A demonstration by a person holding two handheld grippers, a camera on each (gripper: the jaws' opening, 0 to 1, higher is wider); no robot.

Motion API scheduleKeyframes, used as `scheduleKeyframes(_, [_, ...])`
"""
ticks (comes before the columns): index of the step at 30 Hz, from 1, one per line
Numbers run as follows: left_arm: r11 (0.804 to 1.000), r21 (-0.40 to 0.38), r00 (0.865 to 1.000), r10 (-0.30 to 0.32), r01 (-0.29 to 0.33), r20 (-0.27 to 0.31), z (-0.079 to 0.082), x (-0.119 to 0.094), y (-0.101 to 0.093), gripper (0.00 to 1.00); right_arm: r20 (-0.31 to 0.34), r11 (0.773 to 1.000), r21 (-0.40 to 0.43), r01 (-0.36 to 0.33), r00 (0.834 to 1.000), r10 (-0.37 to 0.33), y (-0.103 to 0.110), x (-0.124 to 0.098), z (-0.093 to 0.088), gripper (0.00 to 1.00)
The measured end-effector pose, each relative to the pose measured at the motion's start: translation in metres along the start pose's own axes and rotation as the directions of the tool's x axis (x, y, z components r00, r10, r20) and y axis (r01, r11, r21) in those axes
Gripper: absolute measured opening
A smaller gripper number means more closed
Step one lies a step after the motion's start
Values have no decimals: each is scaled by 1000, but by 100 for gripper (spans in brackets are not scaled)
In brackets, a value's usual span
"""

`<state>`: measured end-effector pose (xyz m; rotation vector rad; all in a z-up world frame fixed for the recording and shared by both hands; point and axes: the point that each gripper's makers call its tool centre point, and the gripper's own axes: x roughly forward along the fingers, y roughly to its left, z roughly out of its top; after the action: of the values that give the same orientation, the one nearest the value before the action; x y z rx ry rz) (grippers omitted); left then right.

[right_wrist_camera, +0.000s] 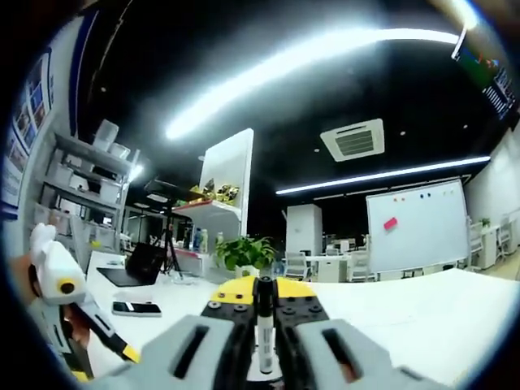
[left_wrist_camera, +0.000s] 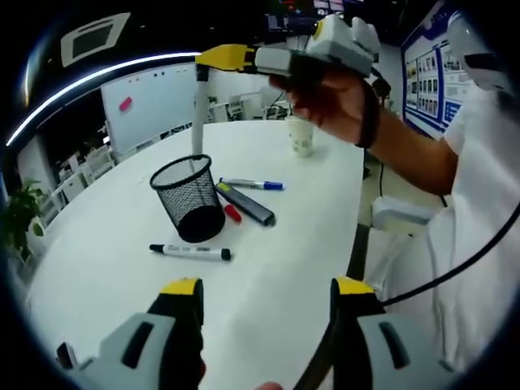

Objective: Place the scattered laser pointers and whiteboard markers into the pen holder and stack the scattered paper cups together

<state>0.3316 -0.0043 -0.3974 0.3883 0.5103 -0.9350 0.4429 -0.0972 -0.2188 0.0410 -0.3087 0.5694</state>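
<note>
The big white surface [left_wrist_camera: 276, 268] has the holder [left_wrist_camera: 192, 197] on it. The right gripper [left_wrist_camera: 213, 58] pinches a marker [left_wrist_camera: 199, 114] straight above the holder. Keep it upright, lower it, then let go. The left gripper [left_wrist_camera: 264, 313] has its fingers spread, holding nothing.

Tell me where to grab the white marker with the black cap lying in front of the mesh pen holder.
Grip the white marker with the black cap at the middle of its barrel, coming straight down from above. It lies flat on the white table, apart from the black mesh pen holder, so fingers can likely close across its narrow width.
</note>
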Motion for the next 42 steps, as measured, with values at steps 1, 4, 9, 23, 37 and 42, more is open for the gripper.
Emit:
scheduleKeyframes(1, [1000, 0, 1000, -1, 1, 2, 1, 0, 0, 64, -4, 1000, -5, 1, 1000, -1, -1, 0, -2, 8])
scheduleKeyframes(4, [1000, -3, 1000, -3, 3, 0, -1, 2, 1, 64, -20, 1000, 2, 6, 1000, -6, -4, 0, -9, 8])
scheduleKeyframes(9, [1000, -7, 1000, -7, 7, -5, -2, 5, 1, 64, -28, 1000, 11, 13, 1000, -12, -5, -2, -14, 8])
scheduleKeyframes(23, [1000, 0, 1000, -7, 7, -7, -1, 5, 1, 64, -71, 1000, 23, 8, 997, -6, -5, -2, -30, 8])
scheduleKeyframes(37, [1000, 3, 1000, -9, 10, -4, -1, 5, 1, 64, -104, 1000, 4, -3, 995, 3, -2, -2, -44, 8])
scheduleKeyframes(42, [1000, 1, 1000, -11, 11, -3, -1, 5, 1, 64, -119, 1000, 11, 6, 993, -4, -4, -3, -49, 8])
